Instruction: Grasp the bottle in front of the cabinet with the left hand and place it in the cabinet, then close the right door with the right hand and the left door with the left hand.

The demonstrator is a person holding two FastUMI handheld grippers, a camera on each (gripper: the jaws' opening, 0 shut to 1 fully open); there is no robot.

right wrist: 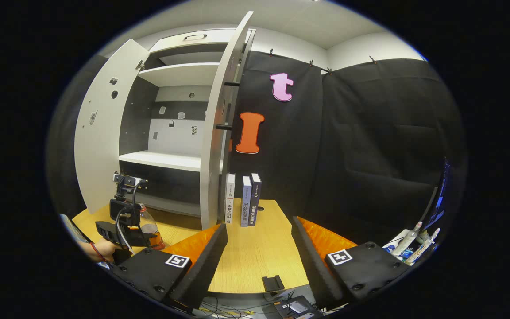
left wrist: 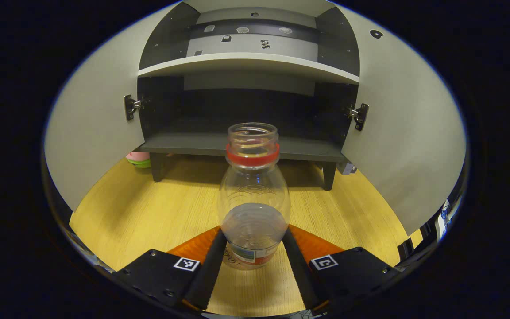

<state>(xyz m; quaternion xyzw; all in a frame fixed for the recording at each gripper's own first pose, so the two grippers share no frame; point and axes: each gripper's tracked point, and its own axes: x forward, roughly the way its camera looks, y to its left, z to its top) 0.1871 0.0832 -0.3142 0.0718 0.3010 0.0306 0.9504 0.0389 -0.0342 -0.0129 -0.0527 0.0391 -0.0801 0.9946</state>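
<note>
left claw [left wrist: 253, 248] clamped on the uncapped bottle [left wrist: 253, 195] standing on the worktop [left wrist: 148, 212], cabinet [left wrist: 246, 146] doors wide open, right claw [right wrist: 259, 248] spread, holding nothing

Left gripper view: low, close, facing cabinet [left wrist: 250, 66]. Right gripper view: farther right, probably oblique; both share cabinet.

Both cabinet [left wrist: 246, 148] doors stand wide open, leaving its dark lower bay free behind the bottle [left wrist: 253, 195]; a shelf [left wrist: 248, 66] caps that bay; 3 books [right wrist: 242, 200] stand beside the right door [right wrist: 222, 124].
</note>
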